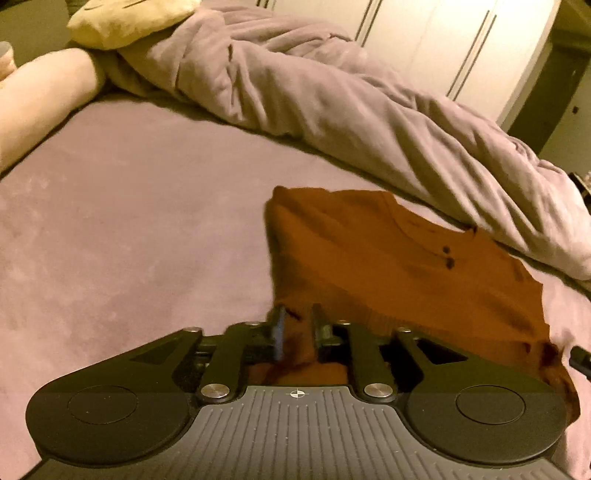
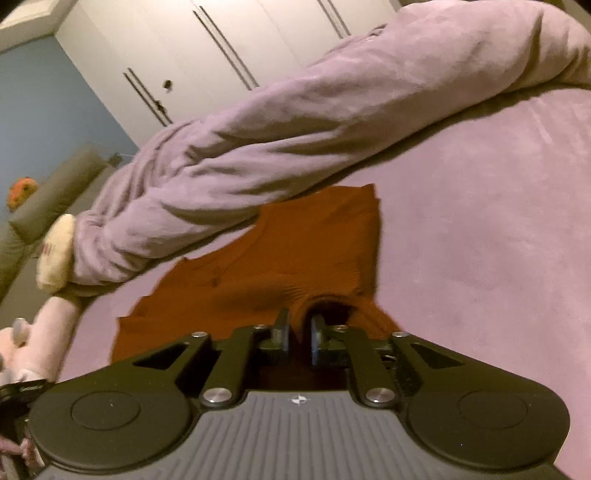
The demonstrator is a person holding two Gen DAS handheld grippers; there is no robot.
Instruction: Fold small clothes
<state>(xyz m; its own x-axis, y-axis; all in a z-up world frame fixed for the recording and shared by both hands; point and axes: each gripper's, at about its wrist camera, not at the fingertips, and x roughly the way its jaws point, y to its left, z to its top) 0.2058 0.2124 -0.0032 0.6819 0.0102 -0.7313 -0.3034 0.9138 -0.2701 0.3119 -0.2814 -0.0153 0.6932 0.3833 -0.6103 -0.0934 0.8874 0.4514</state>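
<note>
Two tools work one rust-brown shirt (image 1: pixel 388 266) on a bed (image 1: pixel 129 221) covered in a mauve sheet. The shirt lies mostly flat, its button placket up, its far edge just beside a long rumpled duvet (image 1: pixel 332 103) of the same mauve that runs across the bed behind it.

At the left tool (image 1: pixel 297 332) the jaws stand a little apart, and a bunched bit of the shirt's near edge sits in the gap between the fingers (image 1: pixel 279 332). Whether the pads actually press on the cloth I cannot tell; the fabric fills the gap but the view is blurred there.

At the right tool (image 2: pixel 300 332) the jaws are likewise narrowly parted. The shirt's near edge rises toward them in a puckered fold, and a dark hollow of cloth opens right at the fingertips. Again the cloth reaches into the gap, yet a firm grip cannot be made out.

In the left view the tip of the right tool shows at the right edge, beside the shirt's near corner. A yellow pillow (image 1: pixel 125 18) lies on the far end of the duvet. White wardrobe doors (image 2: pixel 221 48) stand beyond the bed, and a grey sofa (image 2: pixel 55 192) sits off to one side.
</note>
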